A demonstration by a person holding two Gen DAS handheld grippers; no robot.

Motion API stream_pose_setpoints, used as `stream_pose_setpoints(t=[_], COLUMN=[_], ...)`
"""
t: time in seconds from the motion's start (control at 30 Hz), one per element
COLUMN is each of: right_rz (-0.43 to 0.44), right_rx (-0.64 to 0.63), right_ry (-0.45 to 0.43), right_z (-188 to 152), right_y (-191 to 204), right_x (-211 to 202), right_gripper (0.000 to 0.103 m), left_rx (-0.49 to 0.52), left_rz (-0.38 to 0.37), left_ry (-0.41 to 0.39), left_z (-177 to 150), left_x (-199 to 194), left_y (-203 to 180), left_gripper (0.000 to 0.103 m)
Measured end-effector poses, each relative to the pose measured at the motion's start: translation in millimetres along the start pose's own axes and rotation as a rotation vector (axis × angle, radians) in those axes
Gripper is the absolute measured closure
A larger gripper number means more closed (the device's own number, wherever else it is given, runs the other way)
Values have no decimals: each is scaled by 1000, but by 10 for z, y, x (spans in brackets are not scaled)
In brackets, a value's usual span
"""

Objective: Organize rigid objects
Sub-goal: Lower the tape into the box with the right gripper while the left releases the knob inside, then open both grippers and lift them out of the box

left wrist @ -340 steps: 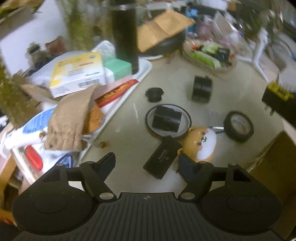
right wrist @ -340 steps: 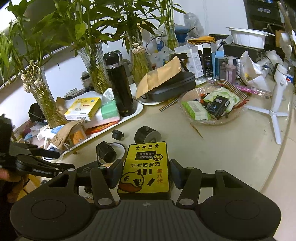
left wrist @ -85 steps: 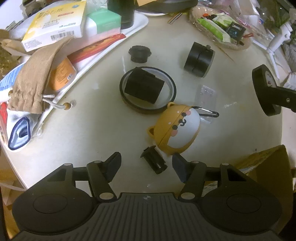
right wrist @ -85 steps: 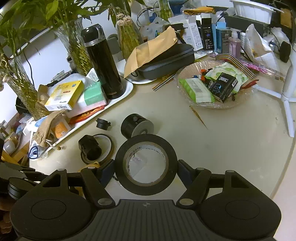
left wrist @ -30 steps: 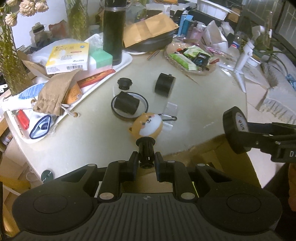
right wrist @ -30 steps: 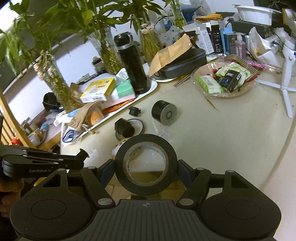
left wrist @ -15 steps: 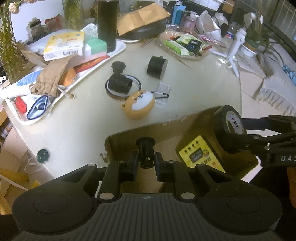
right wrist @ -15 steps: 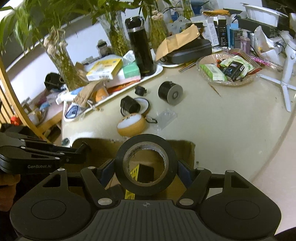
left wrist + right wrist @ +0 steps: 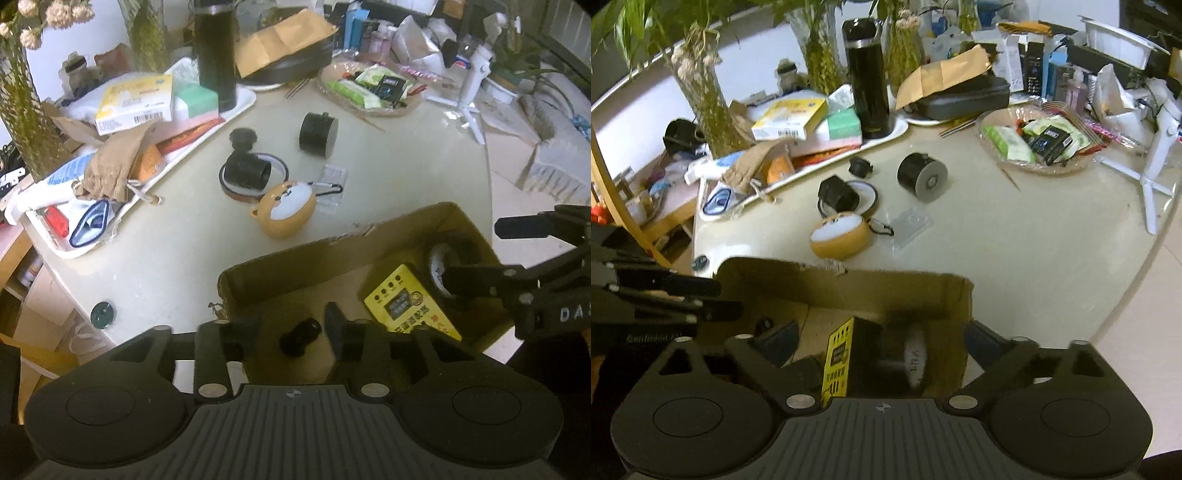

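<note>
**Both claws open over the cardboard box**

Your left claw (image 9: 291, 326) stands over the cardboard box (image 9: 332, 247), at 6 o'clock in the left wrist view. Its jaws have just been opening, and they now stand apart with a gap on either side of the small black knob (image 9: 300, 336). The knob shows between the fingers, free of both pads, above the box floor; whether it already rests there cannot be told.

Your right claw (image 9: 886, 339) also stands over the box (image 9: 849, 286), at 6 o'clock in its own view. Its jaws have just been opening and are now spread wide. The black tape roll (image 9: 908, 354) is inside the box, blurred, clear of both fingers. In the left wrist view the same roll (image 9: 448, 264) lies at 4 o'clock, against the right-hand wall of the box, just beside the yellow device (image 9: 410, 308), which lies flat on the box floor.

The box sits at the near edge of the table (image 9: 406, 147). On the table, toward 12 o'clock from the box, you see:

- the dog-faced case (image 9: 284, 208), nearest the box;
- a black cylinder resting in a flat ring (image 9: 245, 171);
- a small black cap (image 9: 242, 137);
- a larger black drum (image 9: 318, 130).

A cluttered white tray (image 9: 242, 107) runs from 9 to 11 o'clock.
</note>
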State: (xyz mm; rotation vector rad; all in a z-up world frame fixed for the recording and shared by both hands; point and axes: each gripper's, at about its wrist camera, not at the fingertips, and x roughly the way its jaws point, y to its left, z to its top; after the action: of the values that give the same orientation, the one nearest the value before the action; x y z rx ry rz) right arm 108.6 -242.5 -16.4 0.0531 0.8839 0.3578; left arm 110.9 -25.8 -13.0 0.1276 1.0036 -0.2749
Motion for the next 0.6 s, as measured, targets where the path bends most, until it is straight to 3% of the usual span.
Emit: stream_pose_setpoints(t=[0.07, 0.6], right_rz=[-14, -21], right_rx=[4, 12], right_ry=[-16, -53], right_z=[12, 23], right_y=[-9, -29], right_x=[-27, -208], right_gripper=[0, 0], left_rx=[3, -10], left_rz=[-1, -12], left_ry=[-13, -65], left_z=[-6, -39], left_x=[-44, -219], left_y=[-8, -2], left_gripper=[63, 63])
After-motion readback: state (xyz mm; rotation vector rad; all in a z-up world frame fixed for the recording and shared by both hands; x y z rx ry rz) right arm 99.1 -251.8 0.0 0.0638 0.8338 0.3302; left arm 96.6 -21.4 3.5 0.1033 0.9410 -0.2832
